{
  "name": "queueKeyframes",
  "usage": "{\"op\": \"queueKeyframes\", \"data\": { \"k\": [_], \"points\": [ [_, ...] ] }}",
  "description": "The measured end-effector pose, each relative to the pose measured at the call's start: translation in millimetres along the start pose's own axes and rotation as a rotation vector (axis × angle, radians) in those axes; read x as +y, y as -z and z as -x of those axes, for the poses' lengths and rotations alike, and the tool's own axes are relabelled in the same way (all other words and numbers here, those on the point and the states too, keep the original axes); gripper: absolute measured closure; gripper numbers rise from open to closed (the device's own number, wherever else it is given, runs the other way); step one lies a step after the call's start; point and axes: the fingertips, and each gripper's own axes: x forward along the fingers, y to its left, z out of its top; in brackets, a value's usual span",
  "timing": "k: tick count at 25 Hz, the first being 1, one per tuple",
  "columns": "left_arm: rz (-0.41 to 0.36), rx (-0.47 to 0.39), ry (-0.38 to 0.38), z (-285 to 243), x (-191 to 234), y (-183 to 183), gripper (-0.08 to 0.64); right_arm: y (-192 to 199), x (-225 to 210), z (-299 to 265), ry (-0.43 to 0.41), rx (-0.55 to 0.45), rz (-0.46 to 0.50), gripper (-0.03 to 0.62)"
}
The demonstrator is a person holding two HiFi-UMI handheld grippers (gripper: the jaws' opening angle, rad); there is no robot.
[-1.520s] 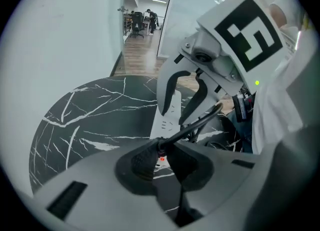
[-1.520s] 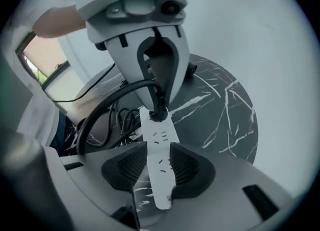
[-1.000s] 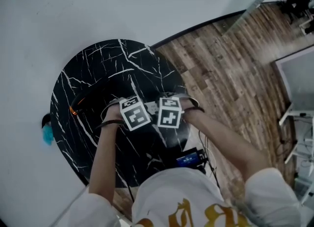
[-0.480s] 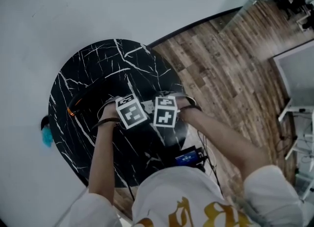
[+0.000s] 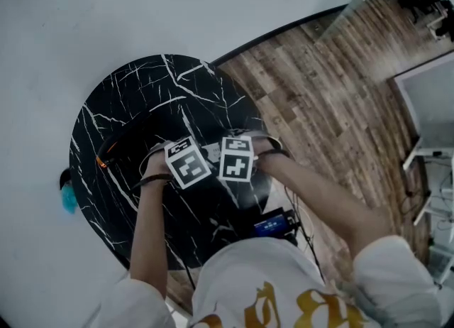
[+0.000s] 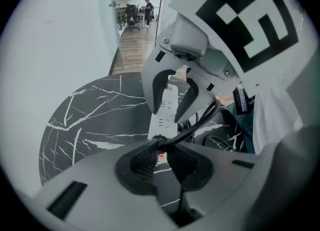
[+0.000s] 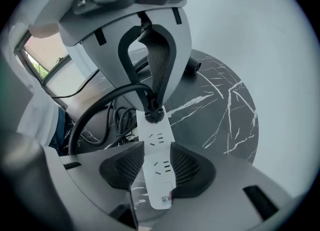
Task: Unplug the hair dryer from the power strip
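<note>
Power strip (image 7: 156,137) on a round table (image 5: 120,106), toward the edge nearest the person.
At the strip's left end, plug (image 7: 152,112) seated in the last socket, clamped between the jaws of the left gripper (image 6: 161,150); cord (image 7: 100,102) arching from it toward the near edge. Astride the right end, right gripper (image 7: 157,164), one jaw against each long side. Between strip and near edge, coiled cables (image 7: 117,120).
</note>
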Motion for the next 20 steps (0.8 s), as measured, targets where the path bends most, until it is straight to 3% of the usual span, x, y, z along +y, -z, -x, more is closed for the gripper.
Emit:
{"op": "queueKeyframes", "data": {
  "k": [4, 8, 12, 16, 20],
  "points": [
    [0.049, -0.078, 0.073, 5, 12, -7, 0.511, 0, 0, 0, 0.003, -0.005, -0.008, 0.434],
    [0.009, -0.020, 0.015, 5, 0, -4, 0.511, 0, 1, 0, 0.005, -0.005, -0.011, 0.434],
    [0.037, -0.058, 0.024, 8, 12, -6, 0.511, -1, 0, 0, 0.007, -0.011, -0.021, 0.434],
    [0.003, -0.009, -0.009, 5, 5, -3, 0.509, -1, -1, 0, 0.006, -0.018, -0.022, 0.434],
    [0.037, -0.059, 0.019, 8, 15, -6, 0.511, -2, -1, 0, 0.003, -0.016, -0.021, 0.434]
  ]
}}
